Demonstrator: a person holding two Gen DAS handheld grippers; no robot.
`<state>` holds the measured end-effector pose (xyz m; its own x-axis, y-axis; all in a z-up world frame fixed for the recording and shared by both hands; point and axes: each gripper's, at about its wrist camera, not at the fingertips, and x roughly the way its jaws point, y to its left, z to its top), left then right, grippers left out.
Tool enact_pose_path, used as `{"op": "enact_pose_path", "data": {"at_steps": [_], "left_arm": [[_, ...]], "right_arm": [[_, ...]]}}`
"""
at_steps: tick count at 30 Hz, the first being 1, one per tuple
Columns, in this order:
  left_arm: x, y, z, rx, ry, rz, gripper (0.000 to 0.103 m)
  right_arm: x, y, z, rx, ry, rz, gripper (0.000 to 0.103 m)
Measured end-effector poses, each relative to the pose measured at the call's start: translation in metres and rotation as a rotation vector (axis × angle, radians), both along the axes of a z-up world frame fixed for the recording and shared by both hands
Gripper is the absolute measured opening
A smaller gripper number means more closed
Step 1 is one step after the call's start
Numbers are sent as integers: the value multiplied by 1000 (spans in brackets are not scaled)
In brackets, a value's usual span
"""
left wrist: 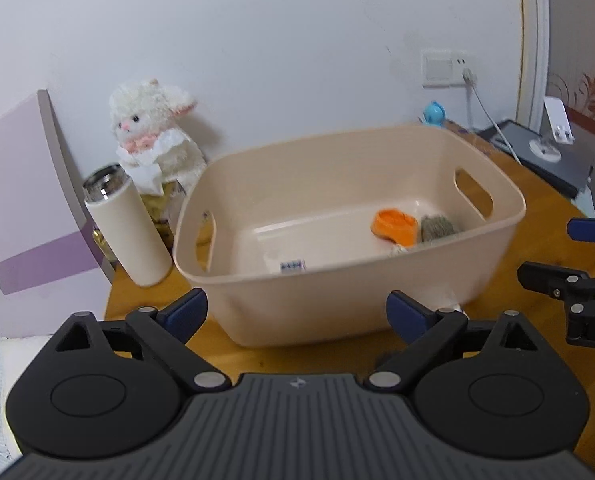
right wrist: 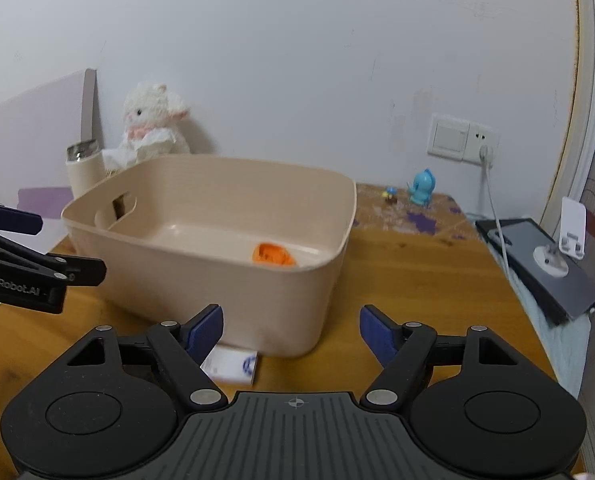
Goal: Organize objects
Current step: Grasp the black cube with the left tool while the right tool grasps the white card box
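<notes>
A beige plastic bin [left wrist: 337,312] with handle cutouts stands on the wooden table [left wrist: 537,240]; it also shows in the right wrist view [right wrist: 217,280]. Inside lie an orange object [left wrist: 393,226], a grey-green fuzzy object [left wrist: 437,228] and a small white packet with blue print [left wrist: 291,266]. The orange object also shows in the right wrist view [right wrist: 273,256]. My left gripper [left wrist: 297,316] is open and empty, just in front of the bin. My right gripper [right wrist: 291,330] is open and empty, in front of the bin's corner. A white box with a blue logo [right wrist: 233,366] lies on the table by its left finger.
A cream thermos [left wrist: 129,228] and a white plush lamb [left wrist: 153,136] stand left of the bin by the wall. A blue toy figure [right wrist: 419,188] and a tiny figure [right wrist: 389,194] sit at the back. A dark tablet with a white stand [right wrist: 545,264] lies at the right edge.
</notes>
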<state>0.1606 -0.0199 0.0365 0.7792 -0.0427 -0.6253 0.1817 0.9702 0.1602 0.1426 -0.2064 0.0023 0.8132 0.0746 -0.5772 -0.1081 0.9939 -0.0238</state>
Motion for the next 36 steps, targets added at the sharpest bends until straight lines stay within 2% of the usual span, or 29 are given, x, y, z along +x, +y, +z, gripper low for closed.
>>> {"op": "enact_pose_path", "data": {"at_steps": [10,16,21,30,33,35,36], "left_arm": [[-3,-10,-47,-61,142,-40,97],[5,-12,-76,-74,211,-33,97],[13,-5,-84,-103,210,-5,96],[26,13,-94,-107,223,25,96],[30,21,-97,-122,219,35,95],[35,26,-100,-134,221,40,95],[37,28,-101,-140,228,42,91]], "right_arm": [[-6,3,-44,-52,95,2,79],[-1,4,-61,-43,141,11,80],[8,13,-69,-40,157,40,80],[30,33,-84,7,187,77,80],[35,43,-86,-2,176,87,87],[37,48,-86,-2,162,91,87],[38,49,-86,4,158,92,87]]}}
